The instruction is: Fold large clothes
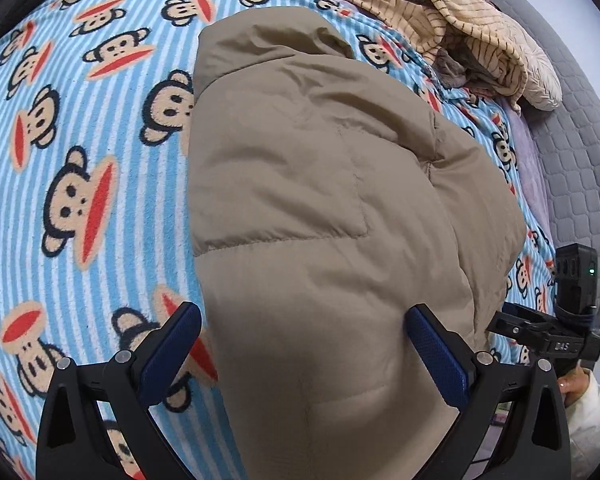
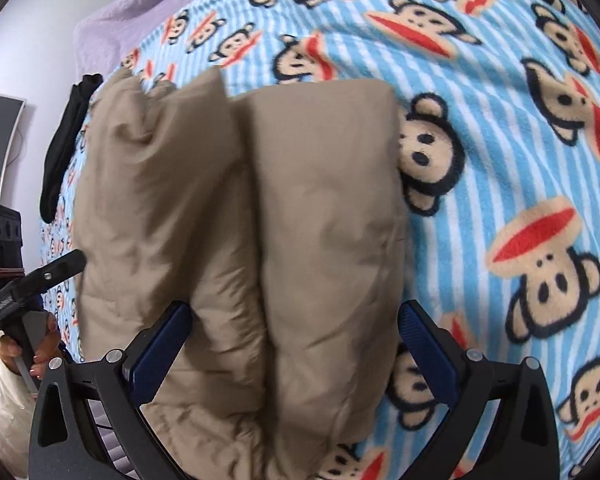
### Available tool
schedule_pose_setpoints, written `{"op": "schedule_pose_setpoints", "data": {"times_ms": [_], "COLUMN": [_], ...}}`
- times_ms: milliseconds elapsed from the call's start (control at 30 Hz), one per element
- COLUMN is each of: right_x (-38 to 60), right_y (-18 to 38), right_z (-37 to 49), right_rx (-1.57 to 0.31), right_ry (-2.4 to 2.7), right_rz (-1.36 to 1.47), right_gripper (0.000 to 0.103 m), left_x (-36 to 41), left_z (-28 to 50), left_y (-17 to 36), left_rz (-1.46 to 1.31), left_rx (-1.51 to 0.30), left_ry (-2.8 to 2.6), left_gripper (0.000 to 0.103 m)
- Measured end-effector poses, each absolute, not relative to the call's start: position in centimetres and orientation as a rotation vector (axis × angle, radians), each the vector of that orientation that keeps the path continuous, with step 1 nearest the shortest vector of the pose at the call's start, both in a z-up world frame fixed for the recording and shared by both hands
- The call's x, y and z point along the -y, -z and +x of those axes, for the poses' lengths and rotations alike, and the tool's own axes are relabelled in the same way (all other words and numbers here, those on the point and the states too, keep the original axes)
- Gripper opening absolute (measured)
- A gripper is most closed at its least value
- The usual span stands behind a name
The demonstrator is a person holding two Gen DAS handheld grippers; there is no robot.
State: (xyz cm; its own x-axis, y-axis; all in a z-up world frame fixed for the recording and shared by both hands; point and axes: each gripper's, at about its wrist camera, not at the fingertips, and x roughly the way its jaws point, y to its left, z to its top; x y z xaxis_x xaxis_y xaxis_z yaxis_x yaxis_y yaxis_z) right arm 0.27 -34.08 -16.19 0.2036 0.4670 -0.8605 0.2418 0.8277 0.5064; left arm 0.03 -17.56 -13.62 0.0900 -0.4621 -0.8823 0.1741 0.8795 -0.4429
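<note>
On the bed, spread over a blue-and-white striped monkey-print blanket (image 1: pixel 80 128), a puffy tan jacket (image 1: pixel 320 200) is lying folded into a thick bundle, and both claws are hovering right at its near end. From the left wrist view, the left claw (image 1: pixel 304 344) is standing wide open, its blue-padded fingers (image 1: pixel 172 348) spread to either side of the jacket's near edge with fabric bulging up between them; nothing is being pinched, and whether the pads are touching the cloth is hard to tell. Off to the right in that same view, the other handheld unit is showing, gripped by a hand (image 1: pixel 576 386) in a white sleeve. Over in the right wrist view, the right claw (image 2: pixel 296 344) is gaping just as wide, framing the jacket (image 2: pixel 240 220), which is showing here as two padded rolls lying side by side with a deep crease running between them. The left claw (image 2: pixel 60 268) is poking in at the left edge, held by a hand (image 2: pixel 40 344). A dark garment (image 2: pixel 68 140) is lying at the blanket's far left edge, and in the left view a heap of striped cream clothing (image 1: pixel 460 28) is sitting at the top of the bed beside a grey quilted headboard (image 1: pixel 572 140).
</note>
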Motion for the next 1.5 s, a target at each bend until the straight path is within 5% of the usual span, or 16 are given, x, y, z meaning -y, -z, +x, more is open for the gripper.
{"op": "schedule_pose_setpoints", "data": {"times_ms": [567,733,833,1067,1500], "right_x": [35.8,36.0,35.8,33.2,19.2], "right_y": [22.8,21.9,20.5,16.5,14.1], "right_z": [3.6,3.3,3.3,4.1,9.1], "right_rx": [-1.35,-1.324,-1.302,-1.23,-1.156], "right_ry": [-0.372,-0.409,-0.443,-0.492,-0.554], "right_rz": [1.017,1.087,1.089,1.052,1.063], "right_gripper": [0.102,0.068,0.057,0.055,0.055], "left_x": [19.7,20.4,20.2,17.1,-0.9], "left_z": [3.1,2.4,2.3,2.6,7.2], "left_y": [18.7,16.2,14.8,11.5,7.9], "left_rz": [-0.417,-0.357,-0.35,-0.355,-0.29], "left_rx": [-1.491,-1.423,-1.394,-1.321,-1.261], "left_ry": [0.541,0.532,0.549,0.587,0.539], "left_gripper": [0.098,0.074,0.069,0.069,0.069]}}
